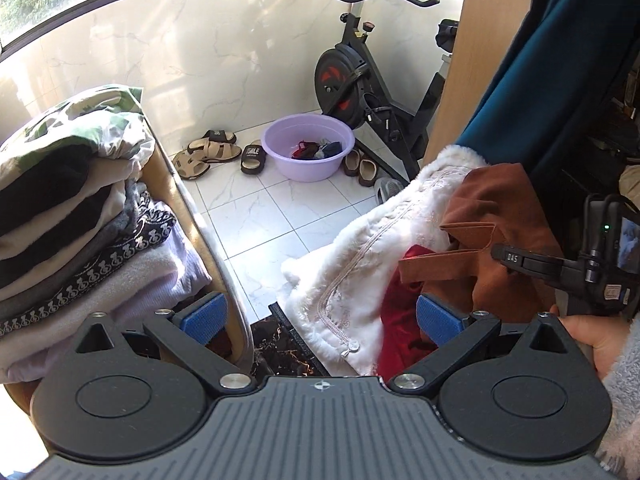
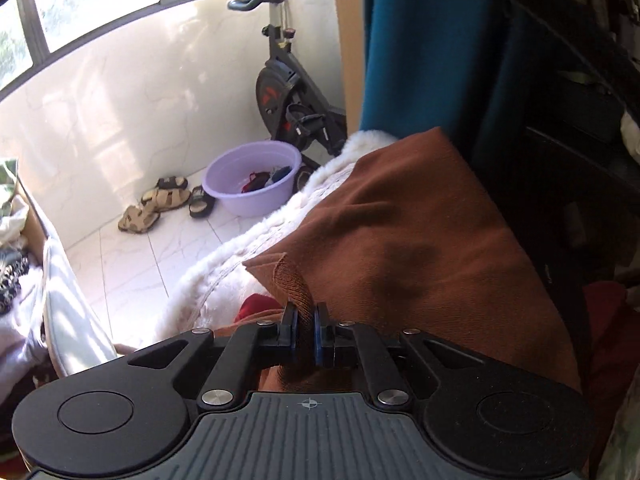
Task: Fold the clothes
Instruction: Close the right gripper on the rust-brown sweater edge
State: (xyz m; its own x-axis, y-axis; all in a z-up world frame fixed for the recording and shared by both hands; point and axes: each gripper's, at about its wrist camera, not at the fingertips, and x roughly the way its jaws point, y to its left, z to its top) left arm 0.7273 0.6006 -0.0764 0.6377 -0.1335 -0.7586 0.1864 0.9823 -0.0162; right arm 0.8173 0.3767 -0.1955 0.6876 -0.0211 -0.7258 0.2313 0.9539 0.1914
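Right wrist view: right tool (image 2: 306,330) pinching a hem strip of brown garment (image 2: 400,240), bulk spread ahead and rightward, long axis running away toward upper left. Left tool (image 1: 320,320) spread wide, gripping nothing, white fleece (image 1: 352,256) just ahead. Folded stack (image 1: 80,216) to its left suggests several pieces done; brown garment apparently not yet folded, red cloth (image 1: 396,324) beneath also waiting.

Clothing and room, colours

Rust-brown garment (image 2: 420,240); white fleece coat (image 1: 360,256); red cloth (image 1: 396,320); lilac basin (image 1: 308,146); teal hanging fabric (image 2: 424,48).
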